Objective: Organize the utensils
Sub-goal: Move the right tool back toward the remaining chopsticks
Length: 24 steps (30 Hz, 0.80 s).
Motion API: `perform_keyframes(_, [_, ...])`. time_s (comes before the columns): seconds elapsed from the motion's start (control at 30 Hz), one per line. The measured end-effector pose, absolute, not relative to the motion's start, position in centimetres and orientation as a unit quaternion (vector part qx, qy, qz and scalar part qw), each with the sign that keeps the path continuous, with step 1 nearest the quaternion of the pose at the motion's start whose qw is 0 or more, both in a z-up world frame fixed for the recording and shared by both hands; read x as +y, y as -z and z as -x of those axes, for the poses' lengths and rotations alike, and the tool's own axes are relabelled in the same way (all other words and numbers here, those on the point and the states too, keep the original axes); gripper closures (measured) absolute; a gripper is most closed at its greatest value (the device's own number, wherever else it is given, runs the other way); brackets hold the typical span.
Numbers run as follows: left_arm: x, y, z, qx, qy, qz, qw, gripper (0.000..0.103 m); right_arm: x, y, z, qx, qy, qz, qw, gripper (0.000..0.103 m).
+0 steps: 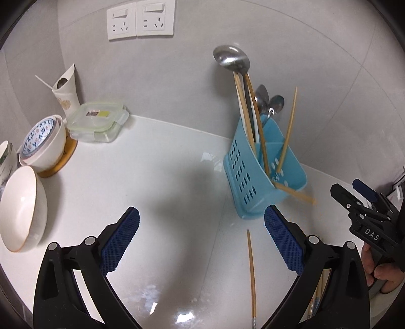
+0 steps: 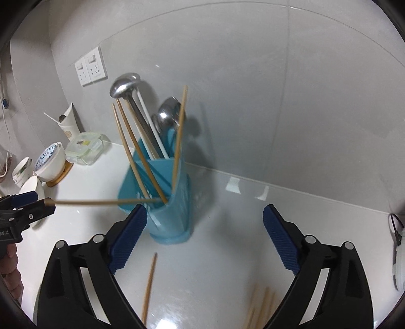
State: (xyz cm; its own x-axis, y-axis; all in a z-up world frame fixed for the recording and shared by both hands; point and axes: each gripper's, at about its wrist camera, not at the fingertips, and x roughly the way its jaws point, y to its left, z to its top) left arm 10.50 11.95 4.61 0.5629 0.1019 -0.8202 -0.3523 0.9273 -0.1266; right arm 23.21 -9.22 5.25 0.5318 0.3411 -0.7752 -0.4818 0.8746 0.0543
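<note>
A blue perforated utensil holder [image 1: 255, 174] stands on the white counter by the wall, holding a metal ladle [image 1: 231, 59], spoons and bamboo chopsticks; it also shows in the right wrist view [image 2: 164, 202]. One chopstick [image 2: 101, 202] lies nearly level with its tip on the holder's rim. My left gripper [image 1: 202, 238] is open and empty, short of the holder. My right gripper [image 2: 205, 235] is open and empty just before the holder. A loose chopstick [image 1: 251, 273] lies on the counter in front, and several more chopsticks [image 2: 260, 303] lie near the right gripper.
At the left stand white bowls [image 1: 24, 210], a patterned bowl on a wooden coaster [image 1: 43, 146], a lidded glass container [image 1: 97, 121] and a white tube [image 1: 67, 91]. Wall sockets [image 1: 140, 19] sit above. A white object [image 2: 400, 265] is at the far right.
</note>
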Motion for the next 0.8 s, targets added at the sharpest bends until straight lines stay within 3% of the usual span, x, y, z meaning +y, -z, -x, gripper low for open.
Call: perform_keyframes(0.8, [1.7,4.9,-8.9,0.536,-0.089,0.116,0.831,0.006,-24.2,2.9,-17.7,0.519,-0.148,0.114,0.834,0.014])
